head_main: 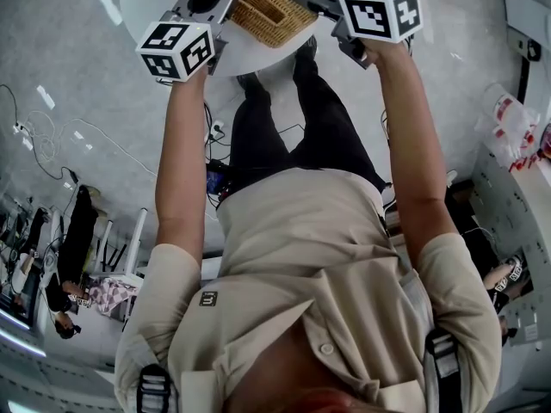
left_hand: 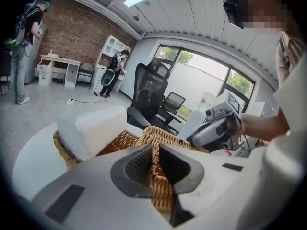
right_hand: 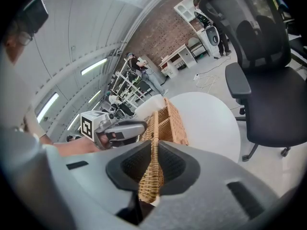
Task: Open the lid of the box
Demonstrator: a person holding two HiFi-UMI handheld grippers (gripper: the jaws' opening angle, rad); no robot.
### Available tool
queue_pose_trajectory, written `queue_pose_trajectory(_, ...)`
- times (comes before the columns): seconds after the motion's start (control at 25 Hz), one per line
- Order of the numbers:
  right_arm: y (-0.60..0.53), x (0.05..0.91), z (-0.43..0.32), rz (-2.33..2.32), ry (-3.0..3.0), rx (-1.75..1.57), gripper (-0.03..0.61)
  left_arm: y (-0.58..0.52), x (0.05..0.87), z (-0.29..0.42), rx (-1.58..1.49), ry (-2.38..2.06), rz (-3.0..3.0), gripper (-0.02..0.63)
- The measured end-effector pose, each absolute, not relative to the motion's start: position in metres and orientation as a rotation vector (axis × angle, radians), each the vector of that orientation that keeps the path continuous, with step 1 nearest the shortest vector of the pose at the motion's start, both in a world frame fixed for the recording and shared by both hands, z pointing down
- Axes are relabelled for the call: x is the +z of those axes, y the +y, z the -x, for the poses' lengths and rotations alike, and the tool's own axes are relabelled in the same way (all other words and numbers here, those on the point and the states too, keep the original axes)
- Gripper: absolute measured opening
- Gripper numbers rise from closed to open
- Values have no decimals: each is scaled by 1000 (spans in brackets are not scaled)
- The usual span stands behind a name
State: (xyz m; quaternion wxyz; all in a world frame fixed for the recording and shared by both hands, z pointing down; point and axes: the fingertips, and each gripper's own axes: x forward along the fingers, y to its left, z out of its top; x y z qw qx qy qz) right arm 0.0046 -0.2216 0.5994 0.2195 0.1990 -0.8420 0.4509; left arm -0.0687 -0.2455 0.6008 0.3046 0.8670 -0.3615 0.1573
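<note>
box (head_main: 267, 7), woven from wicker, sits on a round white table (head_main: 142, 3), near the edge closest to the person. a bulky white thing (left_hand: 91, 128) fills the far part of it; whether that is a liner or a cushion i cannot tell.

the lid (left_hand: 160, 190), as i judge it, is the thin wicker panel that runs edge-on from the box toward both cameras. the left gripper (left_hand: 154, 164) is clamped on one side of this panel, its ribbed pads pressed against the weave. the right gripper (right_hand: 153, 166) is clamped on the opposite side in the same way, so the two face each other across the box.

the step in hand looks like the swing-up of the lid. to do it well, both sides should rise together at one pace, so the panel does not twist. the path should follow an arc about the hinge edge, not a straight pull, or the light box may slide or tip on the smooth table. the clamp should be firm enough to hold the weave, yet not so hard that it crushes the strands.
</note>
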Motion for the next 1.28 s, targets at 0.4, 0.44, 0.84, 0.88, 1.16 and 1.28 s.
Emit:
queue_pose_trajectory(0.4, -209, 584, 20, -546, -2346, 1253, 35, -235, 589, 92, 403, -974, -2301, 41)
queue_pose_trajectory(0.44, -209, 583, 21, -543, -2349, 1256, 35, -235, 588, 93, 403, -977, -2301, 41)
queue_pose_trajectory(0.84, -209, 575, 27, -520, -2352, 1244, 34, -238, 584, 95, 409, -993, -2289, 43)
queue_pose_trajectory(0.88, -208, 573, 30, -520, -2353, 1240, 34, -236, 582, 97, 407, -994, -2290, 43)
queue_pose_trajectory(1.16, -204, 563, 39, -526, -2363, 1210, 32, -233, 577, 103, 395, -995, -2293, 43)
queue_pose_trajectory(1.28, -204, 557, 42, -530, -2378, 1198, 32, -233, 575, 103, 395, -997, -2294, 43)
